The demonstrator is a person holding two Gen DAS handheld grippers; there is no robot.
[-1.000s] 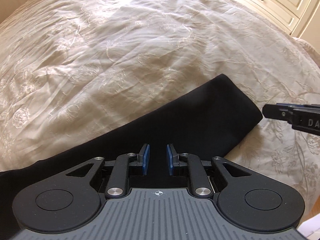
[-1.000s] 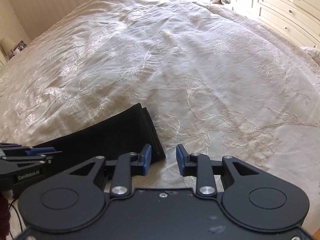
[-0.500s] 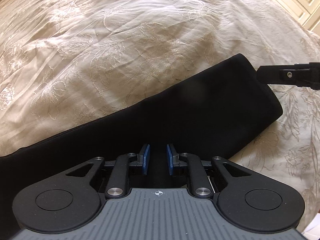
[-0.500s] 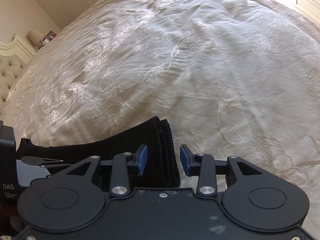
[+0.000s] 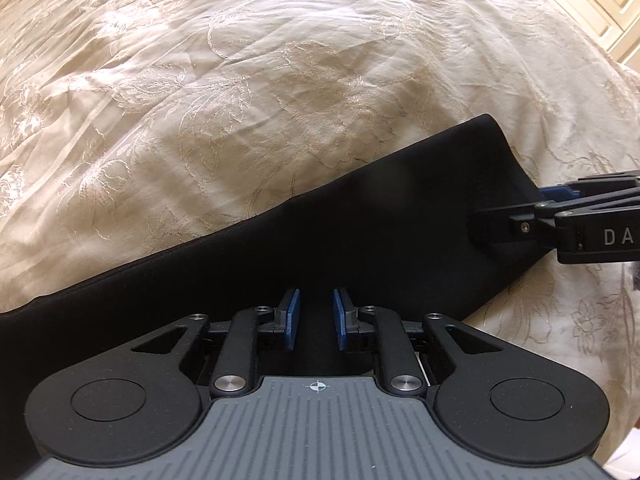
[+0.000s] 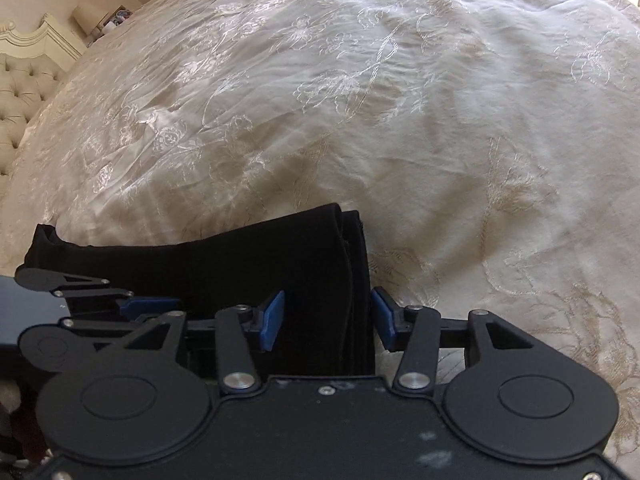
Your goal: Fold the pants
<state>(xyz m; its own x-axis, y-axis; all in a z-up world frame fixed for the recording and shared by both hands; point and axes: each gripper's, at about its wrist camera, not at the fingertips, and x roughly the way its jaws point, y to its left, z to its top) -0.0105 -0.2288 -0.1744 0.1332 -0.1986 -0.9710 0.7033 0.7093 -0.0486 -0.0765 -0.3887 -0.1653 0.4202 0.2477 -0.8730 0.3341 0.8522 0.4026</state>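
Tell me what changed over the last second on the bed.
The right gripper came down over the layered end of the black folded pants, its jaws opening, fabric between them but not pinched. The left gripper stayed narrowly open above the pants, gripping nothing. The pants still lie on the cream embroidered bedspread.

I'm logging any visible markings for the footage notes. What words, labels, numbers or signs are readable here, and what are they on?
"DA": white letters on the body of the right claw, seen in the left wrist view; the word runs off the picture's right edge, so the rest cannot be read.
A small white crosshair sign, no letters, on the grey body of the left claw.
Nothing readable on the black pants or the bedspread.
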